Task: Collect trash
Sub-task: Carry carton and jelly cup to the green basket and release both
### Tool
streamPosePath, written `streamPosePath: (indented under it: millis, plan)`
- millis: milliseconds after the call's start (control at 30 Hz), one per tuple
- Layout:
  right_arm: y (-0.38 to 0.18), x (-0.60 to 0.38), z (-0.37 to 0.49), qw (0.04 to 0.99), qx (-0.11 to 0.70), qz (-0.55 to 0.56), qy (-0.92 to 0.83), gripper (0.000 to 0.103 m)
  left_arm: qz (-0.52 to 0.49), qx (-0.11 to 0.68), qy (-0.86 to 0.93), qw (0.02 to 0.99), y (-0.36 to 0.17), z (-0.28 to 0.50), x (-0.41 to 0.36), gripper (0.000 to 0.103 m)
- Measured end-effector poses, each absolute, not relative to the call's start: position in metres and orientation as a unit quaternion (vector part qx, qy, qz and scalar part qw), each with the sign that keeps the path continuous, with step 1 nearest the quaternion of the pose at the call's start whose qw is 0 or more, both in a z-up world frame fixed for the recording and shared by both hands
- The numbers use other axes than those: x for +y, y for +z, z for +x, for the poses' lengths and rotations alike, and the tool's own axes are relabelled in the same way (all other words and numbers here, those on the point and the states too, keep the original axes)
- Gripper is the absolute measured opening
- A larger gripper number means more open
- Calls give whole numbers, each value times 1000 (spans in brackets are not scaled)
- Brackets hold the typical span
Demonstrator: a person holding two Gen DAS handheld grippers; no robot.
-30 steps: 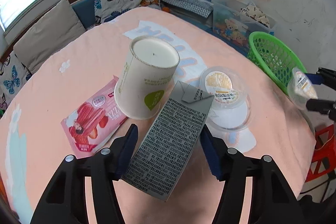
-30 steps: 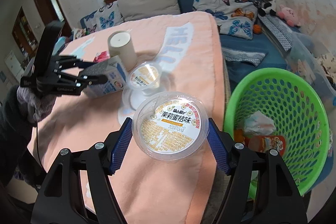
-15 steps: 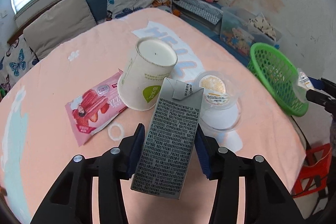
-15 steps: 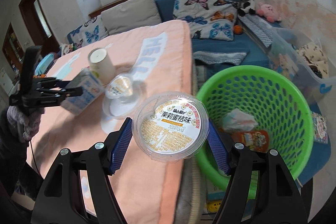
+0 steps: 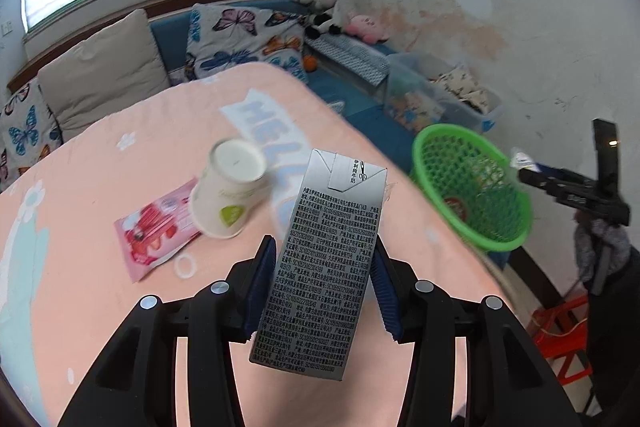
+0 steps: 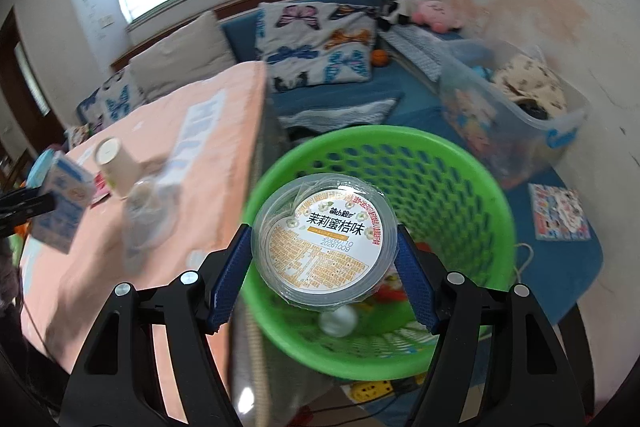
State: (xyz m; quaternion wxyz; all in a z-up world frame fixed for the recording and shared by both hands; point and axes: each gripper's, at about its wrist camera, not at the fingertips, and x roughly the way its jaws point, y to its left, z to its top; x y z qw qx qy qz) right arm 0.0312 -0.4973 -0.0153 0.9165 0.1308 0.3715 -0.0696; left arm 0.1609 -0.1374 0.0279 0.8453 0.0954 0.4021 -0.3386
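Note:
My left gripper (image 5: 322, 277) is shut on a grey milk carton (image 5: 326, 259) and holds it above the pink table (image 5: 100, 307). My right gripper (image 6: 324, 263) is shut on a clear plastic jelly cup (image 6: 326, 239) with an orange label, held over the green basket (image 6: 460, 195), which holds some trash. The basket also shows in the left wrist view (image 5: 476, 187), off the table's right edge. On the table stand an upturned paper cup (image 5: 228, 195), a pink wrapper (image 5: 154, 227) and a small white ring (image 5: 186, 265). A second clear cup (image 6: 146, 207) stands on the table.
A clear storage box (image 6: 516, 107) of toys sits behind the basket. A blue sofa with butterfly cushions (image 5: 240, 39) runs along the back wall. A red stool (image 5: 568, 339) stands on the floor at the right.
The left gripper closed on the carton and lifted it off the table. The right gripper carried the jelly cup from above the table edge to over the basket.

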Motion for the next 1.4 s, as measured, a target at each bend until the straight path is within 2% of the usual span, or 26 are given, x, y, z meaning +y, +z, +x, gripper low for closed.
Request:
streamPosePath:
  millis: [500, 1100, 1400]
  plan:
    - [-38, -541, 14, 905, 375, 176, -99, 76, 88, 390, -396, 827, 42, 150, -221, 45]
    - [-13, -527, -24, 921, 343, 168, -81, 77, 94, 413, -429, 798, 13, 157, -336, 45]
    - [-15, -527, -28, 920, 344, 171, -73, 77, 100, 424, -431, 790, -3, 153, -365, 46]
